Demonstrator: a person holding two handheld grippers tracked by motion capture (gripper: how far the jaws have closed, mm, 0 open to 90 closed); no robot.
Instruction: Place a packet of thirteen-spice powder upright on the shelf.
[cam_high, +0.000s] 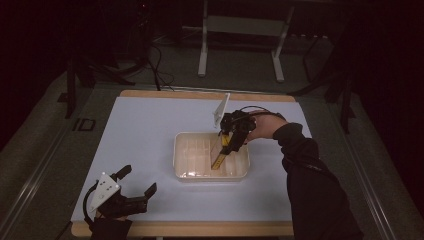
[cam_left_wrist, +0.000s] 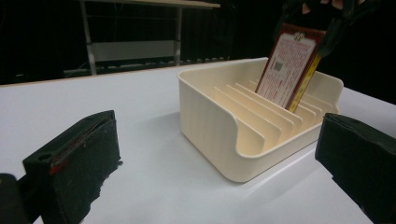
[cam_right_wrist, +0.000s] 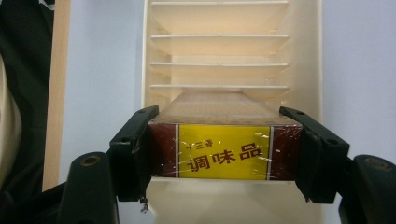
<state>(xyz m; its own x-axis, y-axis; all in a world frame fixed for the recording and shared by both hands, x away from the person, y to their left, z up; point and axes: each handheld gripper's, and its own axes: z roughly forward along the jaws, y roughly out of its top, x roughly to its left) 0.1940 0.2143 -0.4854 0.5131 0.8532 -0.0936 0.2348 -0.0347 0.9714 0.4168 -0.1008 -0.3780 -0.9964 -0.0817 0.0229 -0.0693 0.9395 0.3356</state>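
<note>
At table centre, one cream slotted tray (cam_high: 182, 162); one flat box (cam_right_wrist: 224, 151) pinched by right gripper (cam_high: 231, 134), lower end in a slot. Left gripper (cam_high: 137, 181) spread, near front edge.

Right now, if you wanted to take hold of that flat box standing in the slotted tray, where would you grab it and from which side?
By its top end, from above. The box leans in a slot of the cream tray, so dividers hem in its lower part and only the top stands free. The right gripper does this, jaws pressing its two narrow side edges.
</note>
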